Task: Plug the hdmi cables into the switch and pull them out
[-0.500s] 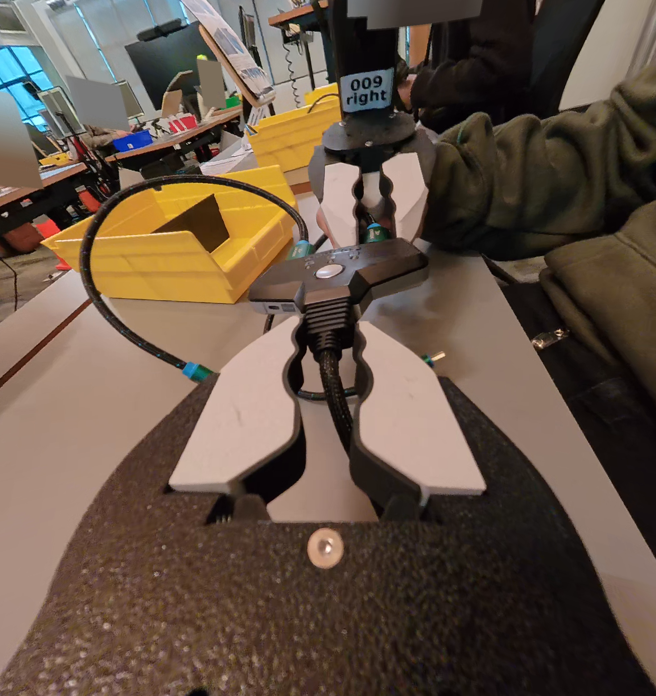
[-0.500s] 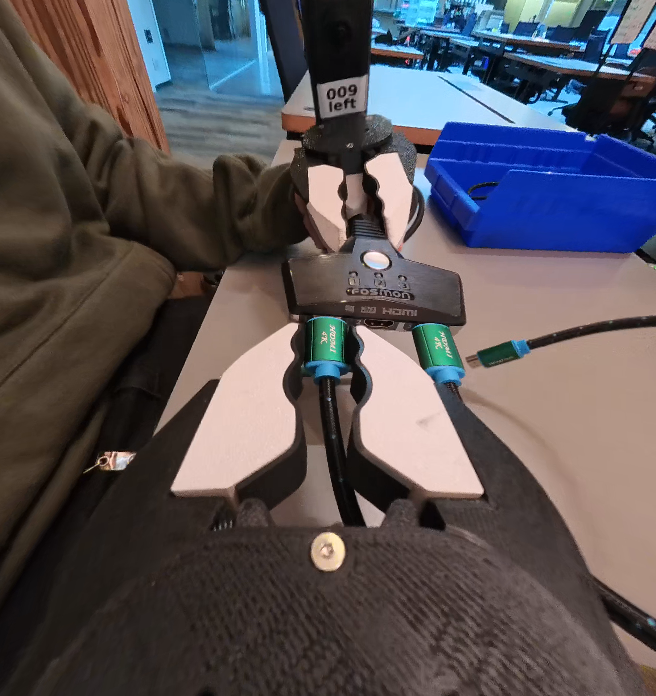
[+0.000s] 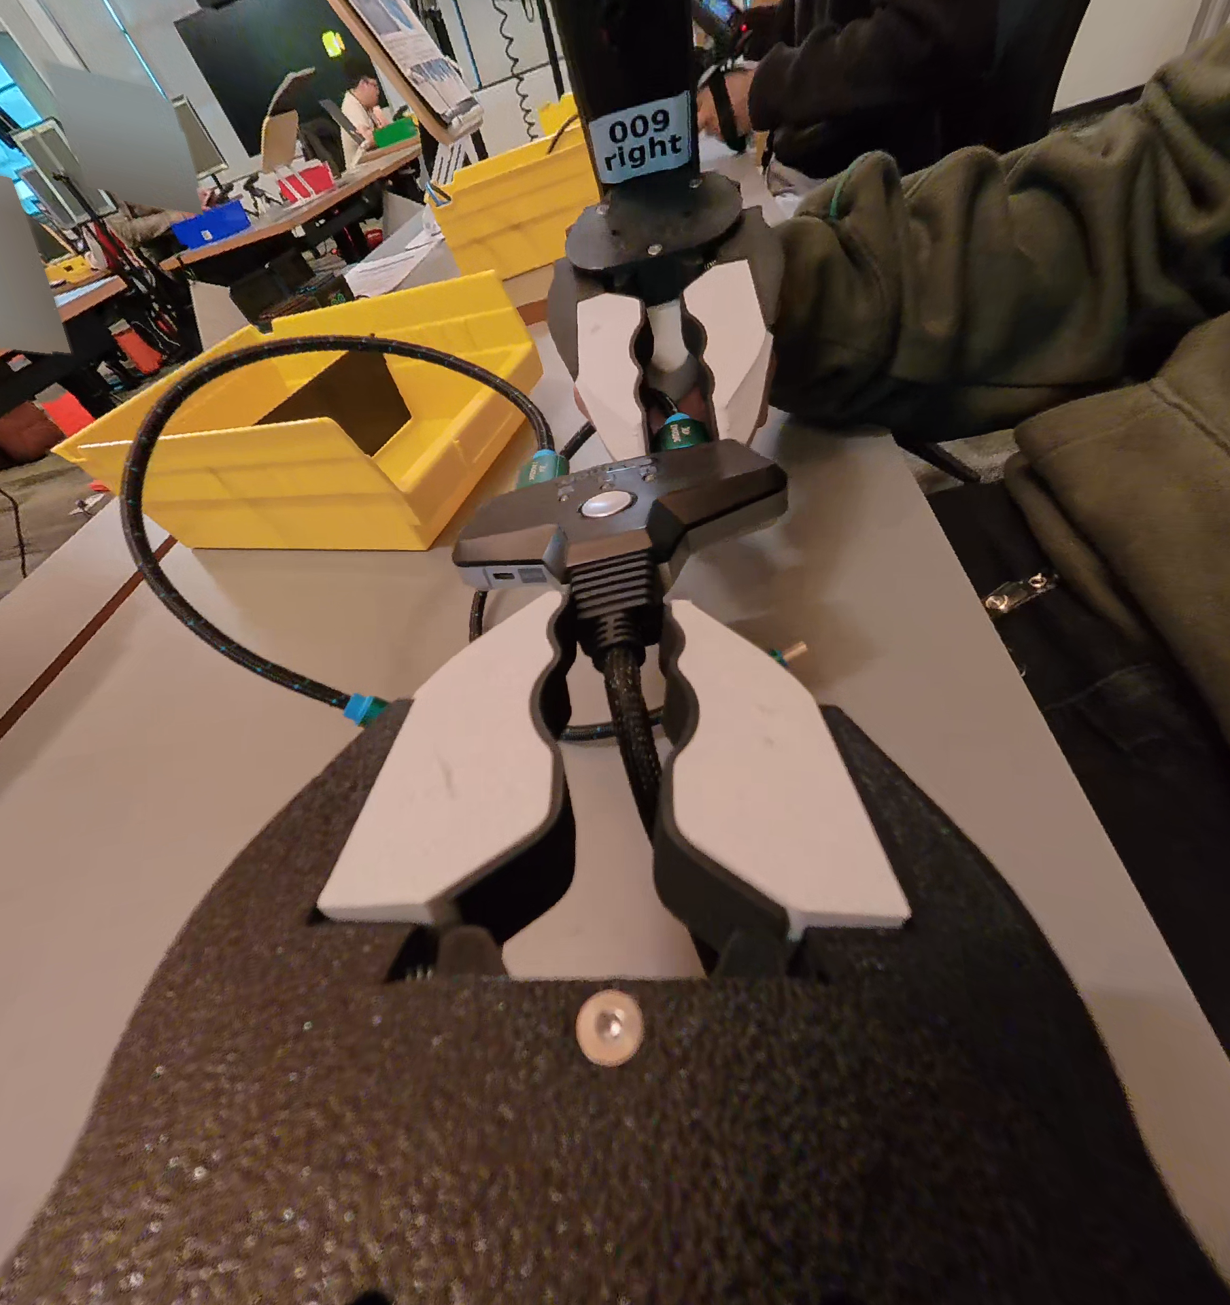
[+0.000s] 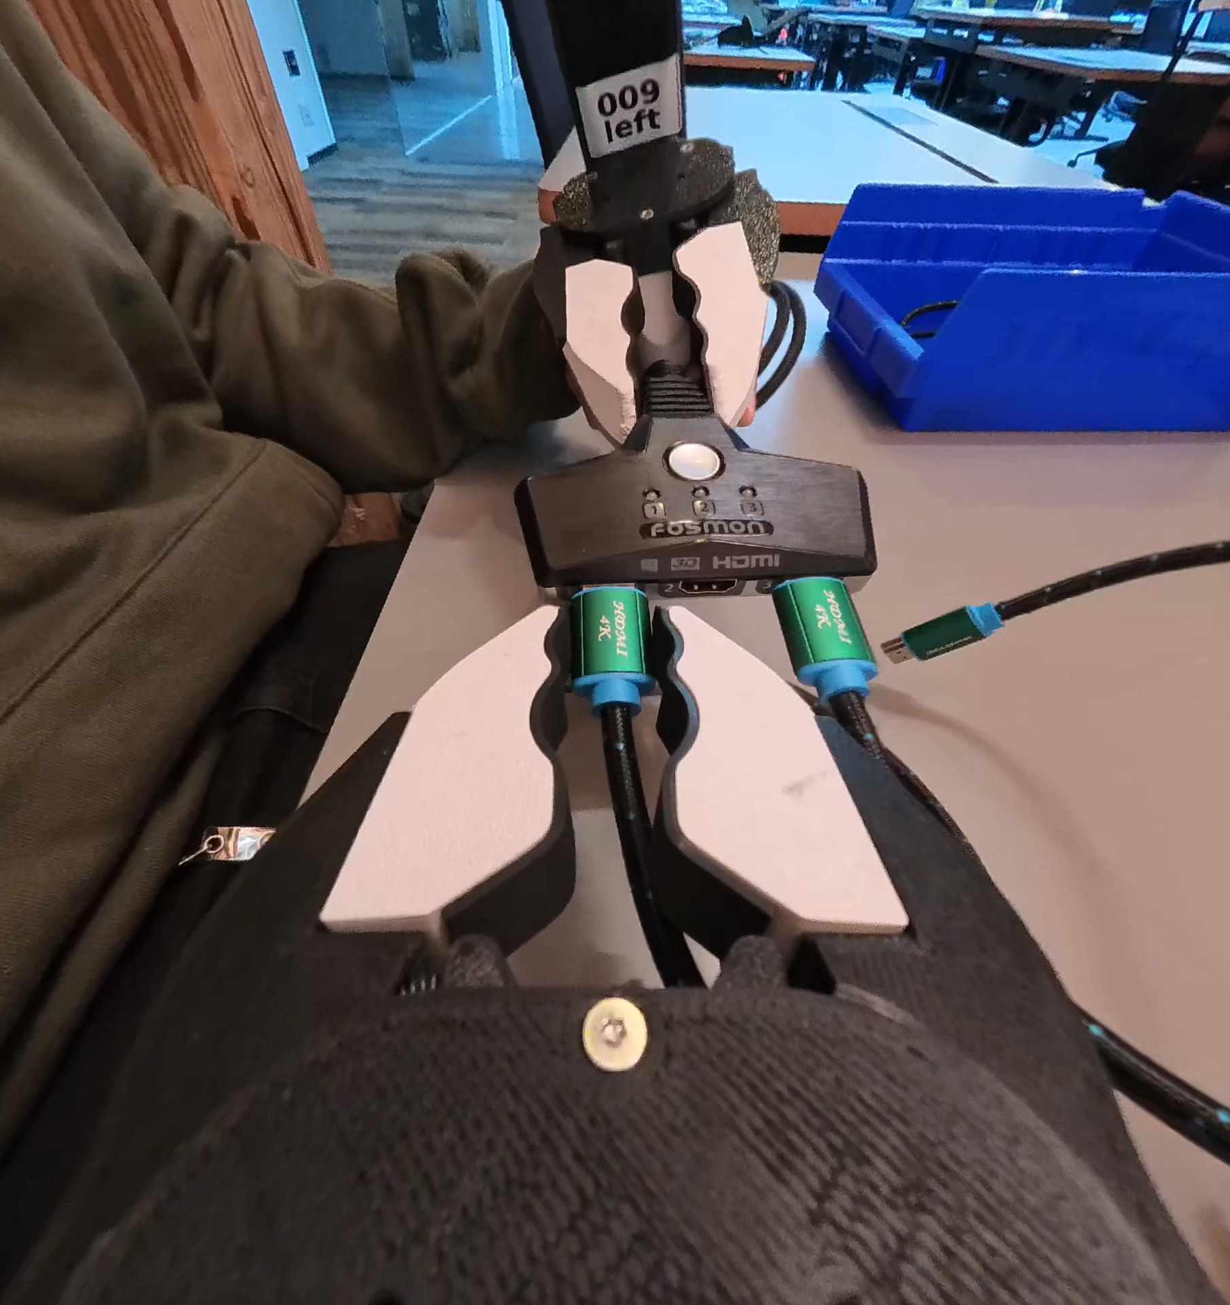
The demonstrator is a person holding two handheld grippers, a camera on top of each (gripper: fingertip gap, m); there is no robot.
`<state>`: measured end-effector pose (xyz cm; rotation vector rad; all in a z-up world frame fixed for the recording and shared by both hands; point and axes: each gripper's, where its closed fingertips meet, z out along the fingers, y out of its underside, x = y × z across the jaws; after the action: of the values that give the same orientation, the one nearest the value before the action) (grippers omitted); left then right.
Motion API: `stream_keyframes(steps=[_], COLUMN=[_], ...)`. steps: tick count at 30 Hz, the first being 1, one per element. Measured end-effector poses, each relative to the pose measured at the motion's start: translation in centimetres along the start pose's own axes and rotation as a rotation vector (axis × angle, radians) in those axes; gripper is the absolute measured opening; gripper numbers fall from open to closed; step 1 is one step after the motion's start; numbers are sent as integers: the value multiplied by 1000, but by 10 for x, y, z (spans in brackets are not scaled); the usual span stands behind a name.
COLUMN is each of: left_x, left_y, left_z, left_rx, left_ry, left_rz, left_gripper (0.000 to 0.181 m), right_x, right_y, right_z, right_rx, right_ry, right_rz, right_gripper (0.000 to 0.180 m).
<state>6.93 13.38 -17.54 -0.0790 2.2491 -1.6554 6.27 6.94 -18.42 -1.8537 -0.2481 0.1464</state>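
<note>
Currently the switch (image 4: 696, 526) sits on the desk (image 4: 1021, 741) between both grippers. Left gripper (image 3: 615, 621) is clamped on the ribbed strain relief at the switch's rear, its braided lead running back between the fingers. Right gripper (image 4: 608, 635) is closed on the green plug (image 4: 608, 639) seated in the switch's left front port. Second green plug (image 4: 820, 632) is in the right front port; middle port is vacant. Third plug (image 4: 940, 634) lies loose on the desk, right of the switch. Blue bin (image 4: 1064, 311) beyond the switch, to the right; yellow bin (image 3: 301, 452) on its other side.
</note>
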Motion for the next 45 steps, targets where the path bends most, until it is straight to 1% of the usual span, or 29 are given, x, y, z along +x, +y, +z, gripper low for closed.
stream_keyframes(steps=[6,8,13,18,20,23,26,28,31,34,37,41,45], left_x=[3,7,7,9,11,18,19,16,10,10,9,8,11], left_y=[-2,-4,-6,-8,-9,-6,-9,-6,-2,0,3,3,7], left_z=[1,-1,-3,-5,-6,-2,-1,-1,-4,-2,-3,-4,-1], left_rx=[22,26,52,100,86,36,32,19,38,2,1,-6,-27], left_ry=[36,61,59,75,86,113,113,99,83,81,89,89,112], left_rz=[-25,-11,9,-11,-1,17,20,21,-18,-16,-70,-127,-191], left_gripper=[22,22,22,22,22,23,23,22,21,21,21,21,22], right_x=[-6,-16,-18,-17,-16,-17,-15,-15,-13,-11,-11,-9,-8], right_y=[-4,-5,-8,-9,-7,8,4,4,2,6,6,3,4], right_z=[-1,1,2,1,0,-1,-7,-7,-3,-5,-1,0,-2], right_rx=[4,-12,17,-3,-37,-124,-96,-113,-161,-165,-180,-131,-124], right_ry=[-31,-94,-120,-99,-92,-101,-96,-81,-27,-35,-20,-25,-22], right_rz=[24,57,128,46,27,-3,-21,-34,-78,-62,-70,-47,-41], right_gripper=[22,22,22,22,22,22,22,22,22,22,22,21,21])
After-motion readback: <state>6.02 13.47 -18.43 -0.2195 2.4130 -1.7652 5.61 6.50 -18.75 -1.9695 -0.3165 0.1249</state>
